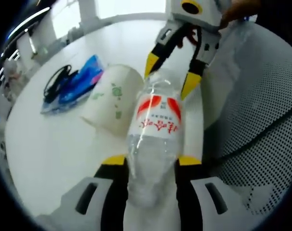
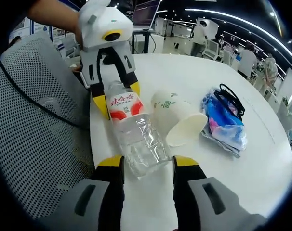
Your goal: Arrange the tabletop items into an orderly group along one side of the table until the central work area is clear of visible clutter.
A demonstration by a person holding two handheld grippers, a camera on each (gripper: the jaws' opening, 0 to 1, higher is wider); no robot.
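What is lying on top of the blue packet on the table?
A black looped cord lies on top of the blue packet, both resting on the white table. Whatever is beneath the packet is covered.

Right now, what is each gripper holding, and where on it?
Both flank the bottle: left gripper at its base, right gripper at its cap end. Whether either clamps it cannot be told.

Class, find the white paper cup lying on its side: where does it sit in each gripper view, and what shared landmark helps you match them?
Left gripper view: the paper cup lies left of centre, against the left side of the water bottle.
Right gripper view: the paper cup lies just right of centre, right of the water bottle.
Shared landmark: the blue packet with a black cord, beyond the cup.
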